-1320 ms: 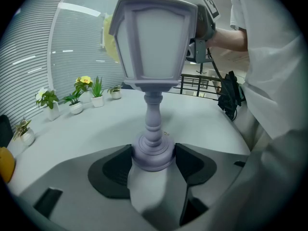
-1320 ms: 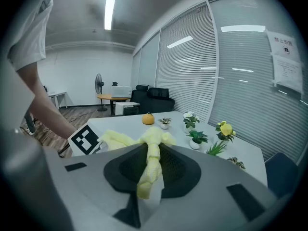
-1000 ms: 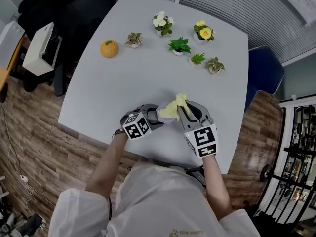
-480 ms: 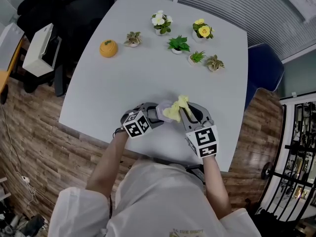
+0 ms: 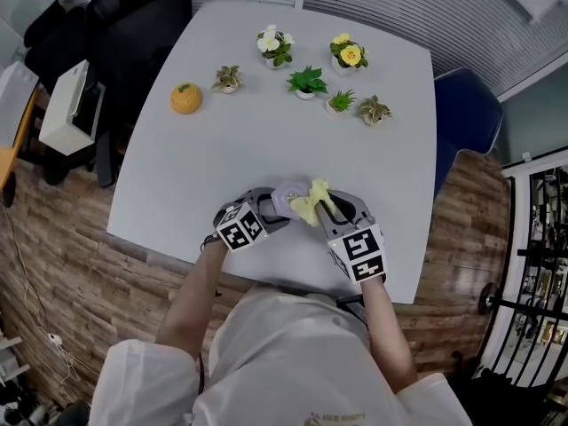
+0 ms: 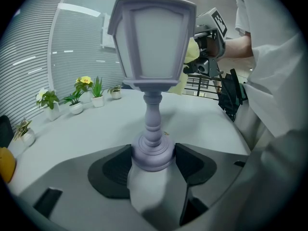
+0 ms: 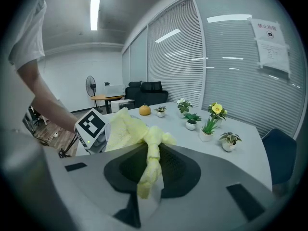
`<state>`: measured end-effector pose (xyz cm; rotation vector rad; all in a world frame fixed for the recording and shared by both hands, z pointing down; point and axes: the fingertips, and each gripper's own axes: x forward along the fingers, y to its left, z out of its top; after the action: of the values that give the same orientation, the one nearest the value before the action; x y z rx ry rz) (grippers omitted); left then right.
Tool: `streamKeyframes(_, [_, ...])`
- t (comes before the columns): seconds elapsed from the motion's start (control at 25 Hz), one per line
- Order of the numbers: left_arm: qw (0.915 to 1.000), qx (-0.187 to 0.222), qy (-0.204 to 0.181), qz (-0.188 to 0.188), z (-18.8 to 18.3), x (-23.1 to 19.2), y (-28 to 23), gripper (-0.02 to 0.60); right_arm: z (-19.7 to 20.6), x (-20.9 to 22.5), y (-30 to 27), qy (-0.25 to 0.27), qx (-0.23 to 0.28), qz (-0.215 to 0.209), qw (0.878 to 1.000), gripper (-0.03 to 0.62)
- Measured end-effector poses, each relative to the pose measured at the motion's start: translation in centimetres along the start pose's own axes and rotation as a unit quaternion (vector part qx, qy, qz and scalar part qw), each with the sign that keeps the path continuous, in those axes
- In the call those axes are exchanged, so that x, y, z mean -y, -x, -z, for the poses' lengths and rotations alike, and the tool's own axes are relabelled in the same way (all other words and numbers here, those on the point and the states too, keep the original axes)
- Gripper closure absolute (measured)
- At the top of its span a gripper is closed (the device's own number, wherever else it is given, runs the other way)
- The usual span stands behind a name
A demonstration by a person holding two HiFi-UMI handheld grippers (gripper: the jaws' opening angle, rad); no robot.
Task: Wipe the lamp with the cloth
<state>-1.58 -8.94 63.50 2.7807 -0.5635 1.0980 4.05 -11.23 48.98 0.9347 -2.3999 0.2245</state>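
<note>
My left hand-held gripper (image 6: 153,158) is clamped on the round foot of the lamp (image 6: 151,42), one jaw pressed to each side of it. Gripping the foot leaves the stem and the lantern-shaped shade sticking out free beyond the jaws, so every face of the shade is open to wiping. I hold the lamp over the middle of the near edge of the bench (image 5: 266,140), close to my body, where both arms reach it easily.

My right hand-held gripper (image 7: 150,170) is pinching the yellow cloth (image 7: 130,129) by a twisted corner. The bunched bulk hangs out past the jaw tips, so soft fabric meets the lamp rather than the hard jaws. From the left gripper view the cloth sits against the far side of the shade, with the right gripper just behind it, so I judge the wiping is under way on that side.

The small potted plants (image 5: 306,82) and the orange ornament (image 5: 185,98) stand along the far edge, well apart from my work, so nothing there is at risk of being knocked.
</note>
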Motion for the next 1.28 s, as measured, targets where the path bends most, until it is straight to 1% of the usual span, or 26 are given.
streamKeyframes(0.2, [1.0000,-0.003,0.005,0.000,0.0,-0.1,0.0,0.293,0.2,-0.1,-0.2,-0.034,0.014,-0.016,0.999,0.522])
streamKeyframes(0.4, [0.9998,-0.005,0.016,-0.008,-0.1,-0.2,-0.1,0.293,0.5,-0.2,-0.4,-0.059,0.022,-0.027,0.998,0.522])
streamKeyframes(0.6, [0.9985,-0.008,0.043,-0.031,-0.1,-0.5,-0.2,0.293,0.7,-0.2,-0.7,-0.083,0.032,-0.027,0.996,0.522])
streamKeyframes(0.8, [0.9954,-0.011,0.075,-0.059,0.1,-0.6,-0.2,0.293,0.9,-0.2,-0.7,-0.109,0.050,-0.021,0.993,0.522])
streamKeyframes(1.04, [0.9870,-0.017,0.122,-0.103,0.3,-0.9,-0.4,0.293,0.7,0.1,-1.0,-0.162,0.077,-0.005,0.984,0.523])
streamKeyframes(1.12, [0.9856,-0.018,0.127,-0.111,0.3,-0.7,-0.3,0.293,0.8,0.0,-1.1,-0.183,0.086,0.000,0.979,0.523])
streamKeyframes(1.28, [0.9853,-0.016,0.129,-0.111,0.1,-0.9,-0.4,0.293,0.9,0.1,-1.5,-0.224,0.103,0.003,0.969,0.523])
